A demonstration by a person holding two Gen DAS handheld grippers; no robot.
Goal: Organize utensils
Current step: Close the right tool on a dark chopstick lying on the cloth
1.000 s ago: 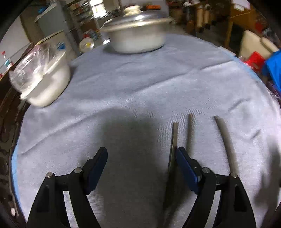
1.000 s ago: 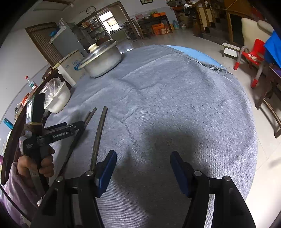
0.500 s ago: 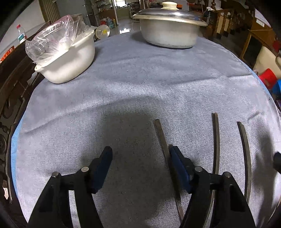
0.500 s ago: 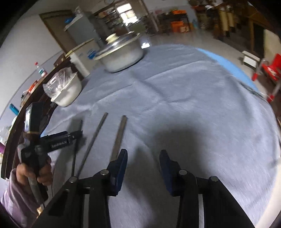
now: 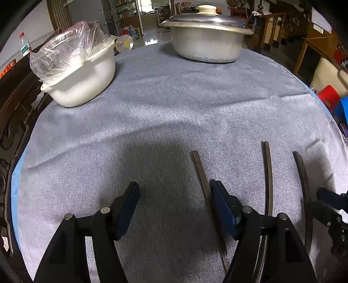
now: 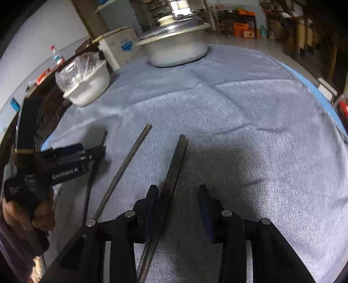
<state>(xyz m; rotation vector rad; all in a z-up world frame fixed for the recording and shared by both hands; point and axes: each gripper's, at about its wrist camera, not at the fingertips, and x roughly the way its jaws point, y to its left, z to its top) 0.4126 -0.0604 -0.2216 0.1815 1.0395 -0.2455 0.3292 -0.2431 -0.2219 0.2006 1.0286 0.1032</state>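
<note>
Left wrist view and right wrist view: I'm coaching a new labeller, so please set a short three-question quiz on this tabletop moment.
1. True or false: the lid lies beside the metal pot, not on it.
2. What sits in the white bowl? A) a clear plastic bag B) spoons C) chopsticks
3. Is the left gripper or the right gripper clamped on a chopstick?

Key:
1. False. The lid is on the pot.
2. A.
3. No. Both stand open; one chopstick lies between the right gripper's fingers, close beside one pad, with the other pad clear of it.
</note>
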